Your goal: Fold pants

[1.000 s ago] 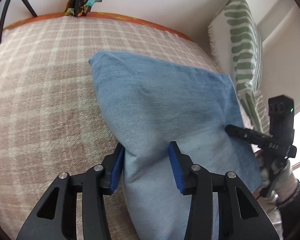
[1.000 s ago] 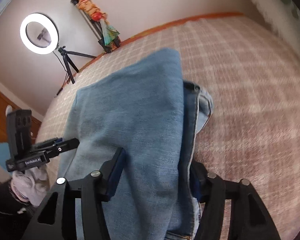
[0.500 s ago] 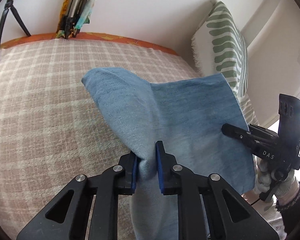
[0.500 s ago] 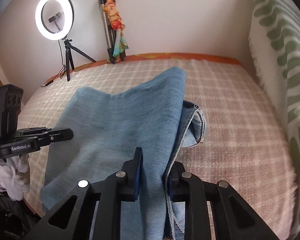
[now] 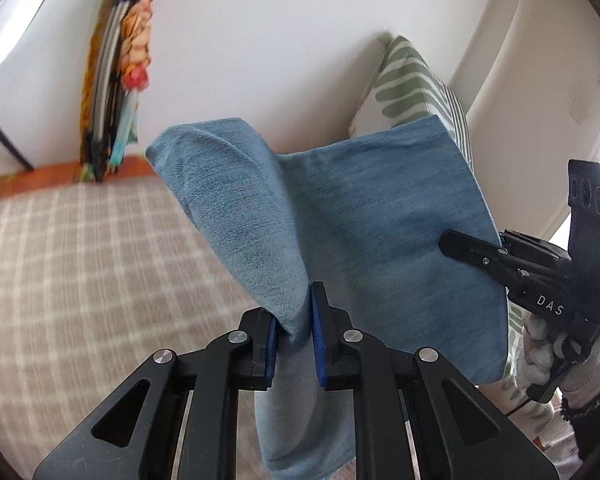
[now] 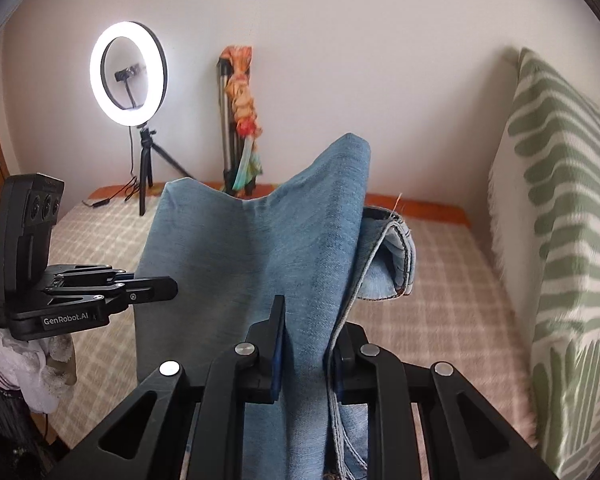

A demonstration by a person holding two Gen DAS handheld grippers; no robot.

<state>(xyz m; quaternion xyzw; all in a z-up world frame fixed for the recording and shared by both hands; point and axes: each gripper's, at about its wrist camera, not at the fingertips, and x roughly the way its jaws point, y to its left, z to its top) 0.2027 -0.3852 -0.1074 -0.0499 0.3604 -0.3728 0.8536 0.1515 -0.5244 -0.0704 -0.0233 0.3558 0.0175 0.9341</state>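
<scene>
I've got L gripper (image 5: pixel 294 330) clamped on a bunched edge of the pants (image 5: pixel 360 232), R gripper (image 6: pixel 306 344) clamped on the other edge incl. the seam. Both hold the pants up above the bed (image 5: pixel 80 264), folded cloth spanning between them.

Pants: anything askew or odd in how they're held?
Nothing damaged. Both the left gripper and right gripper are shut on the pants. One thing is uneven: a seamed layer bulges out on the right, not flush with the fold.
</scene>
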